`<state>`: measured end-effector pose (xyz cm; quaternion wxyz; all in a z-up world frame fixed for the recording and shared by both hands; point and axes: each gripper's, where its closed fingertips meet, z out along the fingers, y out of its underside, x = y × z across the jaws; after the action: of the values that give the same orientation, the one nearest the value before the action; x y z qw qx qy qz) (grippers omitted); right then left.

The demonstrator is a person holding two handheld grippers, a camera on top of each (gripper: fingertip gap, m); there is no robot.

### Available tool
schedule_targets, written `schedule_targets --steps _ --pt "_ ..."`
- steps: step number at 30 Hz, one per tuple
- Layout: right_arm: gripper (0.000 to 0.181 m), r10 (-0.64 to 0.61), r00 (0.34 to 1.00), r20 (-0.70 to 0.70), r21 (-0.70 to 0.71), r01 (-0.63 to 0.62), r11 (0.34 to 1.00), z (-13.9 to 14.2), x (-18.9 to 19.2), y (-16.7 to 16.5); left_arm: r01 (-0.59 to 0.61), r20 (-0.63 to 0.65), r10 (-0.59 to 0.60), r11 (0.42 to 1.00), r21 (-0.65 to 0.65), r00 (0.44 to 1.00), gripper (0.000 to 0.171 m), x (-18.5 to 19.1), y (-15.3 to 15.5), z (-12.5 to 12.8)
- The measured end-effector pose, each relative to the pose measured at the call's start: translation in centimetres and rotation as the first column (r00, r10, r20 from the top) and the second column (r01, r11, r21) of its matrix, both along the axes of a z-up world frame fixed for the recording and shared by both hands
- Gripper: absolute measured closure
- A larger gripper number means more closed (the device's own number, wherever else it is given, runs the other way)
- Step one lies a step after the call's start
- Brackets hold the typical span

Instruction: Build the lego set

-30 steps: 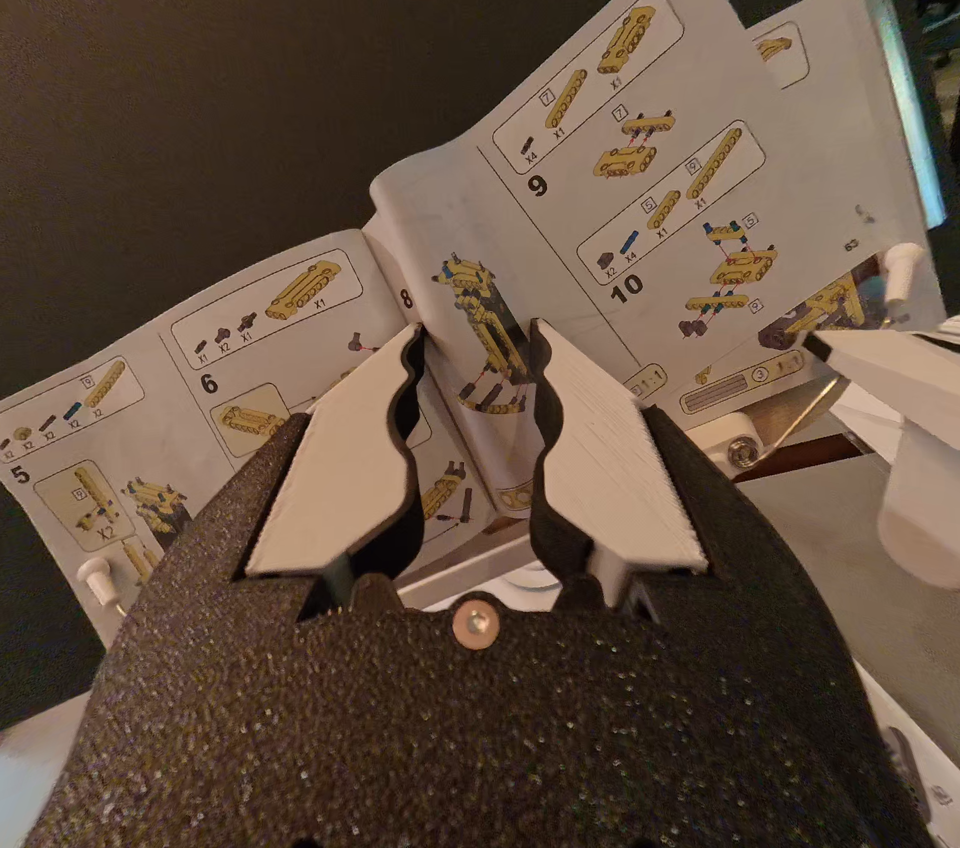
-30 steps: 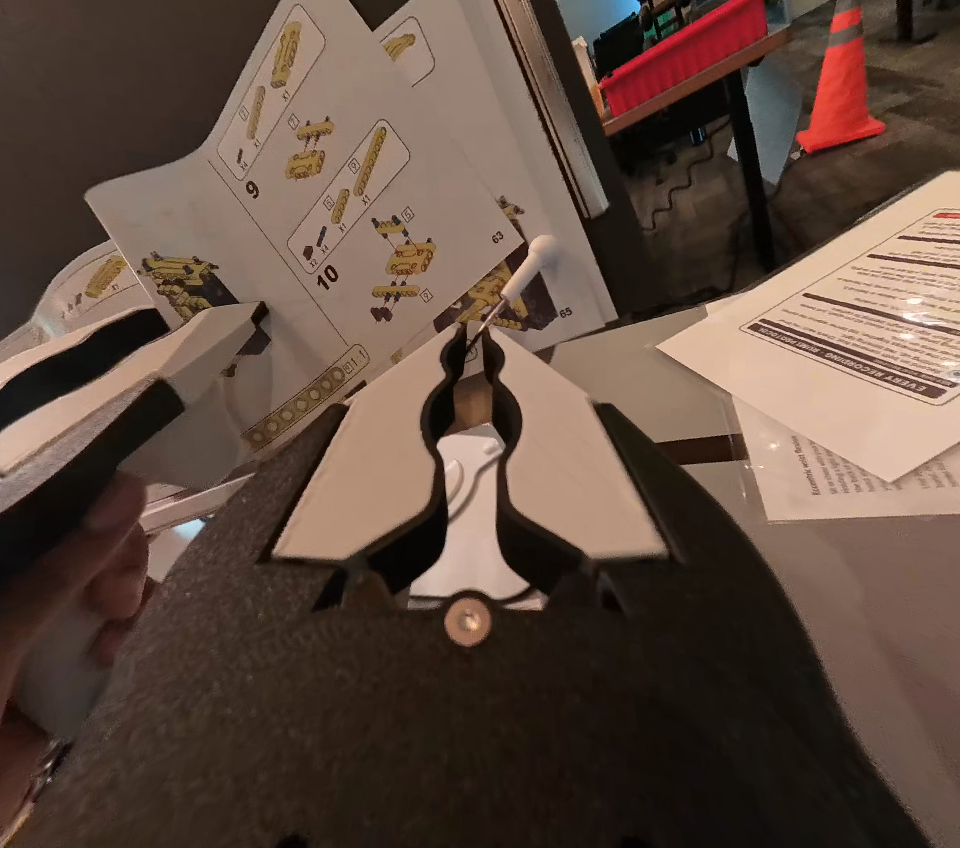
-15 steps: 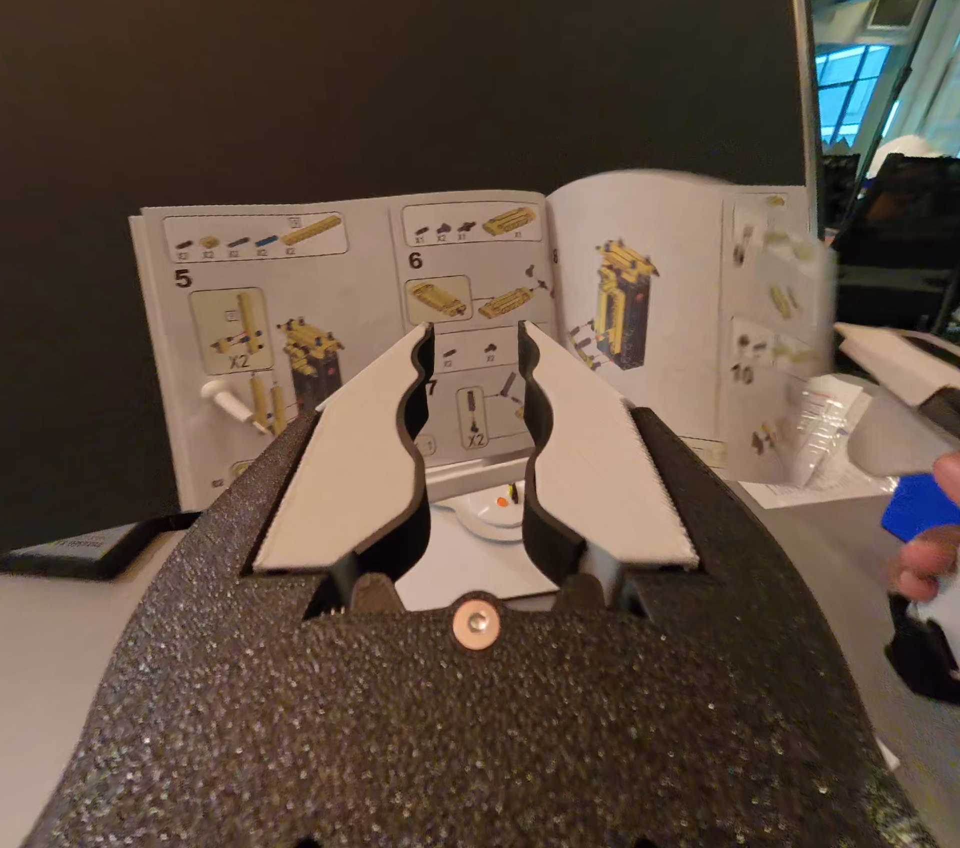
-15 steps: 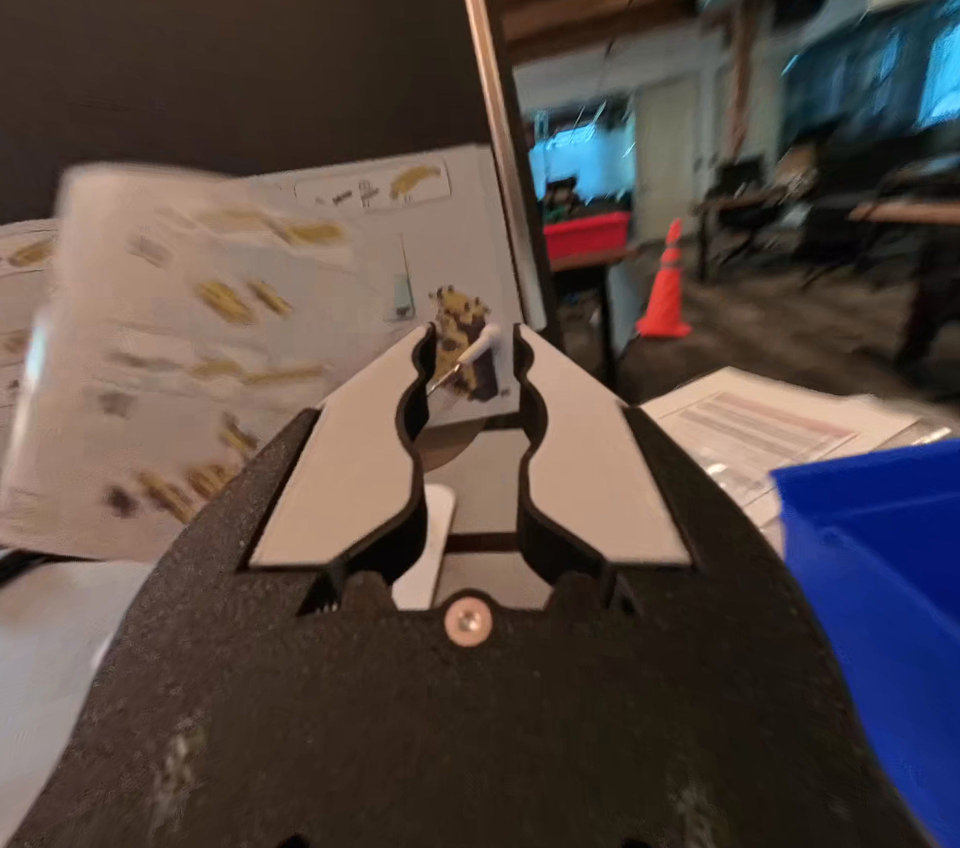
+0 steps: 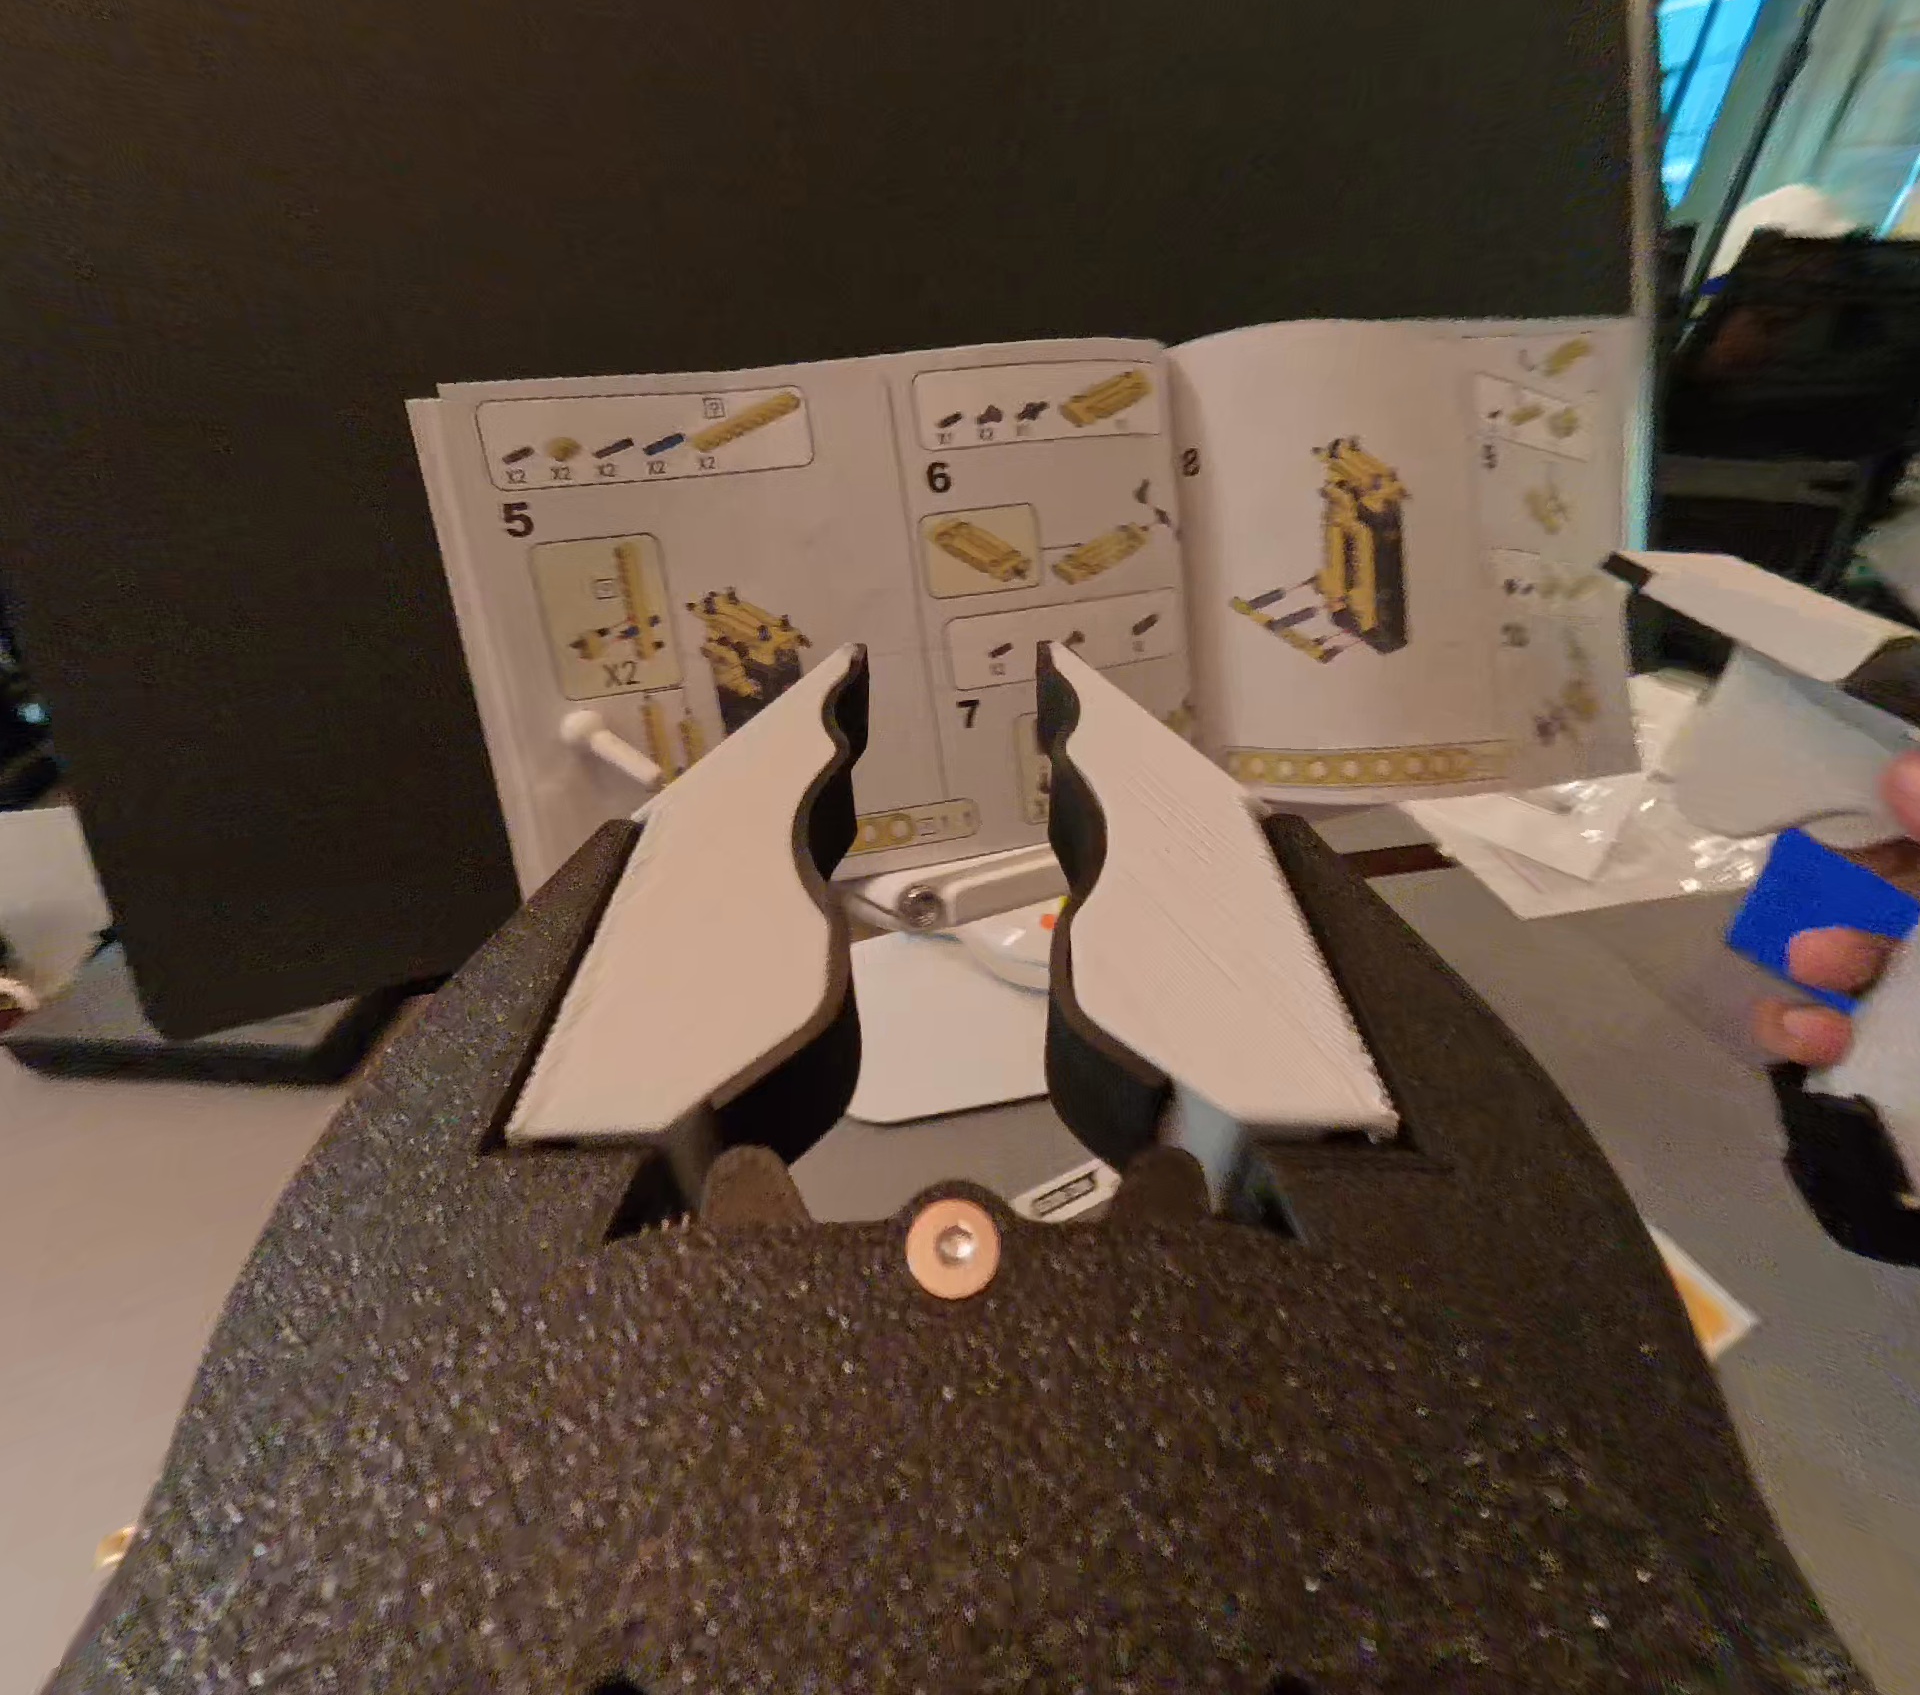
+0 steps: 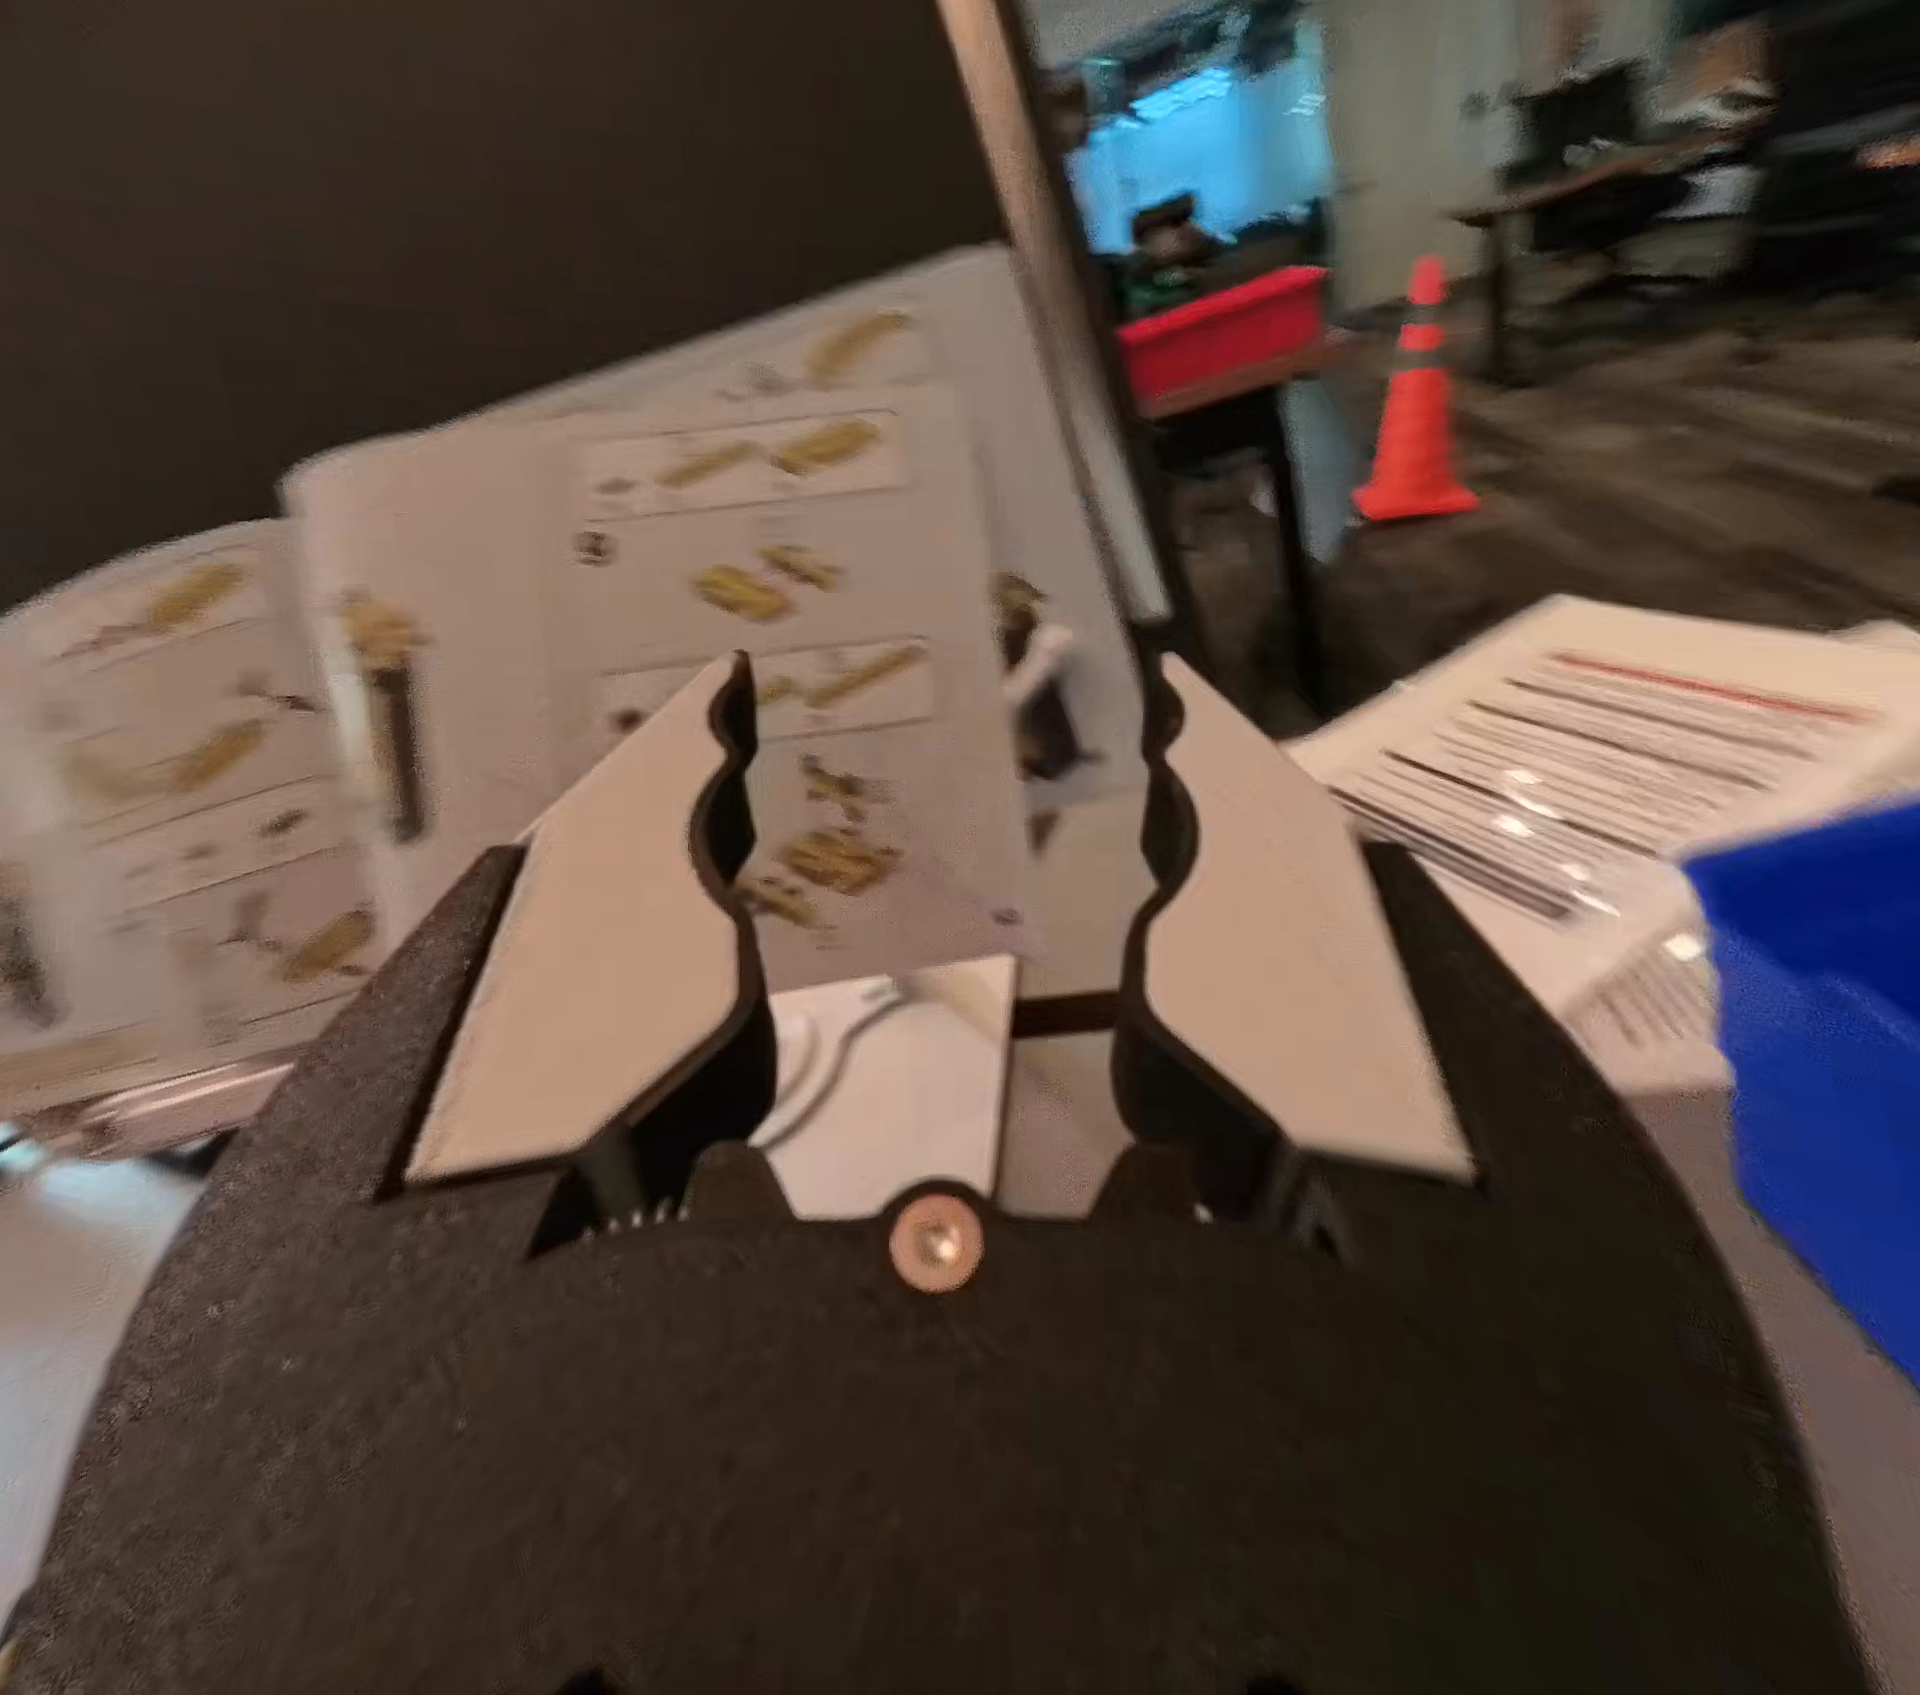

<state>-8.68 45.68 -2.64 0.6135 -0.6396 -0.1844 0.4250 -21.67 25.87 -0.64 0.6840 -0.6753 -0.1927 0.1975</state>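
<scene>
An open instruction booklet (image 5: 1039, 565) with yellow brick drawings stands upright on a white stand (image 5: 966, 892) against a black board (image 5: 727, 66). A white peg (image 5: 608, 741) holds its left page. My left gripper (image 5: 951, 658) is open and empty, a short way in front of the booklet's middle. My right gripper (image 6: 951, 663) is open and empty, facing the booklet's right pages (image 6: 644, 658), which look blurred. The right gripper also shows in the left wrist view (image 5: 1766, 637) at the right edge, held by a hand.
A blue bin (image 6: 1829, 1022) sits at the right on the grey table (image 5: 1558, 1074). Printed sheets (image 6: 1621, 762) lie behind it, and a clear plastic bag (image 5: 1590, 835) lies right of the booklet. An orange cone (image 6: 1418, 409) and a red tray (image 6: 1226, 336) stand beyond the board's edge.
Both grippers have pulled back from the booklet. The right gripper, shut at the white peg a second ago, has opened wide. A page has swung over toward the left.
</scene>
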Motion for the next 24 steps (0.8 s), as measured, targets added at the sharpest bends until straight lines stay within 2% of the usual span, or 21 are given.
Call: schedule_targets --steps 2,3,5,8,9,11,12,15,17,18,19,21,22,23,24 --pt "0.102 -0.091 0.996 0.021 -0.085 0.092 0.992 -2.1 0.8 1.5 -0.036 0.009 0.036 0.998 -0.043 0.999 0.140 -1.1 -0.2 -0.6" --pt "0.102 -0.100 0.995 0.003 -0.136 0.099 0.986 -2.9 0.8 1.7 -0.044 0.037 0.046 0.998 -0.036 0.998 0.140 -1.6 -0.3 -0.7" --pt "0.102 -0.036 0.994 -0.102 -0.238 0.011 0.971 -3.4 0.0 0.8 -0.035 0.109 0.037 0.999 -0.015 0.993 0.139 -2.4 -0.6 -1.0" --pt "0.107 0.160 0.947 -0.278 -0.285 -0.241 0.928 -2.1 -2.0 -2.1 -0.053 0.170 0.052 0.999 0.003 0.984 0.139 -3.8 -1.3 -1.2" --pt "0.118 0.205 0.918 -0.339 -0.259 -0.300 0.918 -1.0 -2.0 -3.0 -0.068 0.176 0.066 0.998 0.008 0.982 0.139 -4.4 -1.7 -1.1" --pt "0.173 0.296 0.835 -0.463 -0.099 -0.381 0.919 2.1 -1.3 -5.4 -0.095 0.186 0.089 0.995 0.027 0.979 0.139 -5.3 -2.5 -0.9" --pt "0.181 0.355 0.803 -0.479 -0.009 -0.408 0.913 3.3 -1.2 -7.0 -0.097 0.196 0.089 0.995 0.034 0.977 0.139 -5.6 -2.7 -0.9" --pt "0.181 0.504 0.786 -0.359 0.102 -0.503 0.858 4.2 -3.7 -10.9 -0.057 0.234 0.049 0.998 0.029 0.971 0.139 -5.6 -2.4 -1.5" --pt "0.181 0.633 0.734 -0.248 0.110 -0.627 0.771 3.7 -5.7 -13.7 -0.027 0.250 0.023 1.000 0.013 0.968 0.138 -5.3 -2.0 -1.9" --pt "0.177 0.646 0.736 -0.200 0.093 -0.643 0.761 3.3 -6.2 -14.1 -0.028 0.249 0.026 1.000 0.004 0.968 0.138 -5.3 -2.0 -2.0" --pt "0.162 0.595 0.780 -0.193 0.077 -0.592 0.802 3.3 -5.8 -13.1 -0.037 0.243 0.036 0.999 -0.001 0.969 0.138 -5.4 -2.0 -2.1" --pt "0.136 0.314 0.894 -0.321 0.039 -0.318 0.947 3.9 -2.2 -8.4 -0.057 0.237 0.058 0.998 -0.013 0.970 0.139 -5.6 -2.2 -2.3" --pt "0.129 0.172 0.898 -0.404 0.029 -0.176 0.984 4.3 0.5 -6.1 -0.057 0.244 0.061 0.998 -0.022 0.968 0.138 -5.7 -2.1 -2.5" --pt "0.120 0.084 0.893 -0.442 0.026 -0.080 0.996 4.4 2.6 -4.6 -0.049 0.254 0.054 0.998 -0.029 0.966 0.138 -5.7 -2.0 -2.8" --pt "0.109 0.043 0.909 -0.414 0.017 -0.039 0.999 4.0 3.5 -3.3 -0.049 0.256 0.055 0.998 -0.030 0.965 0.138 -5.7 -2.0 -2.9"
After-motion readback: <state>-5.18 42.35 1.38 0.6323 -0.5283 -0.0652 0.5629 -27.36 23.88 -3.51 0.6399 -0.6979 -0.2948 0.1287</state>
